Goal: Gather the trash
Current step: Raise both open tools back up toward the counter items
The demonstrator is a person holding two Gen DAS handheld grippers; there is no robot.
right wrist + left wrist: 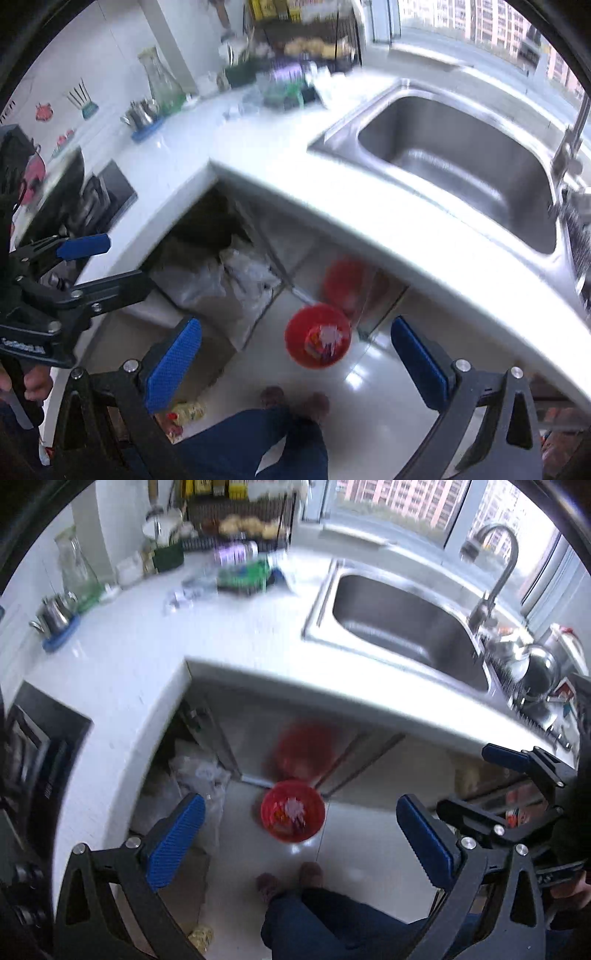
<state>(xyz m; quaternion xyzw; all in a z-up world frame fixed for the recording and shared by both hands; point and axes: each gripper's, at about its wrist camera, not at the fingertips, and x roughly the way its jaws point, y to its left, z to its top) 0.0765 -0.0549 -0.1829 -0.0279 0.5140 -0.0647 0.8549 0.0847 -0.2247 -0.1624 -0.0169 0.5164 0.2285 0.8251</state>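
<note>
Left gripper (301, 843) and right gripper (295, 363) both stand wide and empty, angled down over the floor, apparently so that nothing blocks the drop zone. Between each pair of blue pads lies the red bin (293, 809), already holding wrappers, near the person's feet. Farther off, loose packaging (242, 576) remains on the white bench (155, 646), left of the sink (402, 624).

White L-shaped counter (155, 653) seen w/ steel sink (406, 624) set in, curved faucet (498, 572) beside it. Window (406, 502) behind sink, daylight & apartment blocks outside. Glossy pale tile floor (362, 842) below. White tiled wall (74, 55) w/ stickers at left.
</note>
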